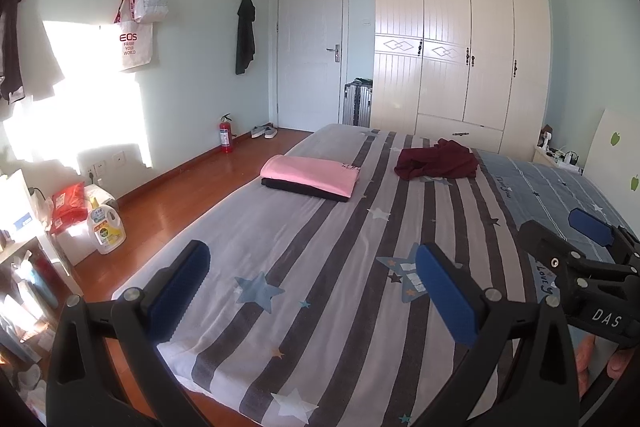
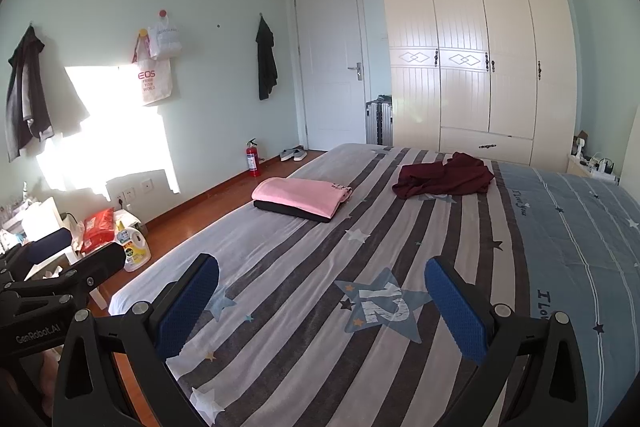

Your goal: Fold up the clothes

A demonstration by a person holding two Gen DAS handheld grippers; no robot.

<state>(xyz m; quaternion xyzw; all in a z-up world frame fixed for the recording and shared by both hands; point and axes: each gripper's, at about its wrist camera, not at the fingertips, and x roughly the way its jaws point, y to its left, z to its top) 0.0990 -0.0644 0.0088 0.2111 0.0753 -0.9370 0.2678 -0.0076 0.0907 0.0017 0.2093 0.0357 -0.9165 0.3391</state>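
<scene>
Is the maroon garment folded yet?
No. The maroon garment lies crumpled on the bed, unlike the folded pink one.

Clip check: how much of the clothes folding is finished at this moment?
Done: a pink garment lies folded on top of a folded black one, stacked on the bed. In hand: nothing; the left gripper and right gripper are both open and empty above the bed. Left: the dark red garment lies crumpled further up the bed, not yet folded.
</scene>
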